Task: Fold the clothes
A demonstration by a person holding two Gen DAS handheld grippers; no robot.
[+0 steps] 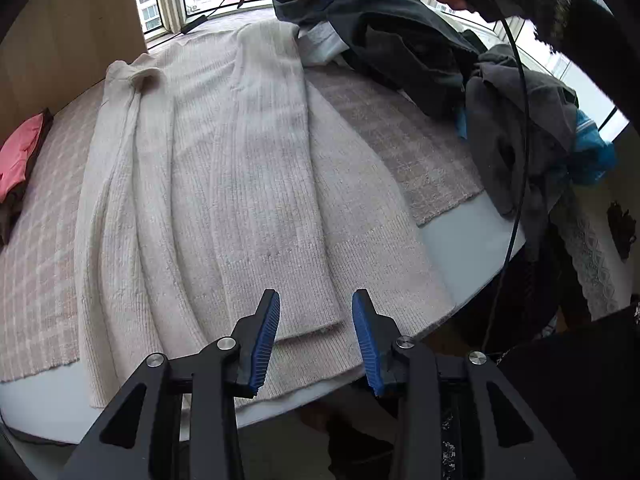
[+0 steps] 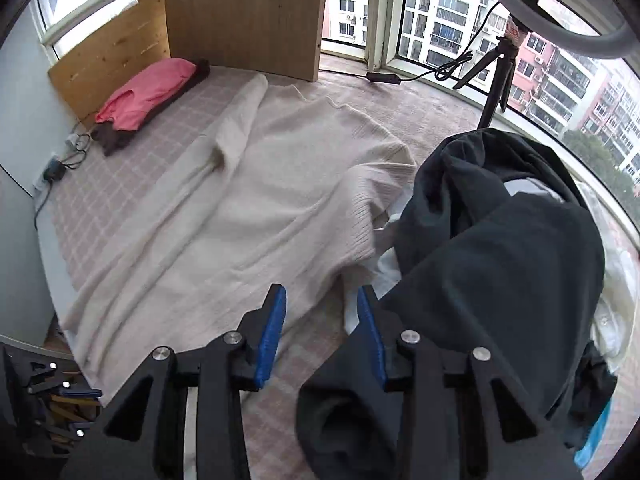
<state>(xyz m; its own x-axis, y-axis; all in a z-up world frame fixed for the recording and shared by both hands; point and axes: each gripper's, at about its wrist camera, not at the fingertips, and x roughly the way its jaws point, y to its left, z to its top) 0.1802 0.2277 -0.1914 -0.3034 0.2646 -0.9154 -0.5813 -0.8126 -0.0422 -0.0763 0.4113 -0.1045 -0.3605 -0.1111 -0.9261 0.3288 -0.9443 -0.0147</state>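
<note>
**Cream sweater part-folded, dark pile still waiting**

Windows with apartment blocks behind them close off the far side of a table (image 1: 472, 236) covered by a pale checked cloth (image 1: 36, 280). At the far left of that cloth, a pink garment (image 2: 148, 92) is seen lying on something dark brown, against a wooden board (image 2: 112, 56); it appears to be already folded and set aside, though this is only a judgement.

At the middle, a cream knitted sweater (image 1: 248, 184) is spread flat on the cloth. In the left wrist view one long ribbed panel, seemingly a sleeve or side, is laid lengthwise over the body, so the fold is judged to be begun but not finished: further folds are still needed.

Further right, a heap of dark grey clothes (image 1: 516, 136) with some blue and white fabric is left unfolded, so most of the task is judged to remain.

The left gripper (image 1: 316, 312) is held with its fingers wide apart and nothing between them, just over the sweater's near hem at the table edge. The right gripper (image 2: 322, 308) is likewise spread wide and empty; the sweater lies ahead and to its left, while a dark garment (image 2: 500, 264) is draped against its right finger, whether touching cannot be told.
</note>
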